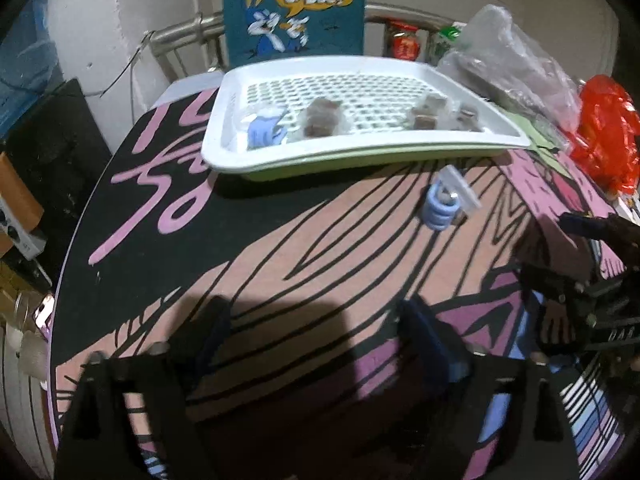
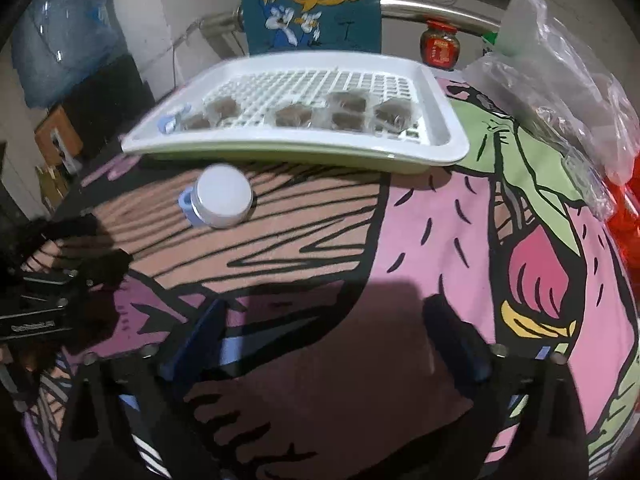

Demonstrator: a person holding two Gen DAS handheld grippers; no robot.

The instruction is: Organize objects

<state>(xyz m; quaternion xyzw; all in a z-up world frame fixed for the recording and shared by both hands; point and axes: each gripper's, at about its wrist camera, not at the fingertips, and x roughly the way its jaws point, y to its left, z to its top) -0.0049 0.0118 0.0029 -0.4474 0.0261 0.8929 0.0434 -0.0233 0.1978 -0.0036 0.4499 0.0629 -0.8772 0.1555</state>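
On the table (image 2: 432,232), the white slotted tray (image 1: 224,120) already holds several wrapped brown pieces (image 2: 292,115) and a blue item. One small white-capped blue thing (image 2: 220,196) still lies on the cloth just before the tray, so I judge the sorting mostly done. Both the left gripper (image 1: 316,336) and right gripper (image 2: 324,332) hang over bare cloth, fingers (image 1: 424,340) spread wide, gripping nothing.

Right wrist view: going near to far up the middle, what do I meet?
Right gripper, jaws open and empty → white-capped item on the printed cloth → white tray of wrapped brown pieces → cartoon poster.
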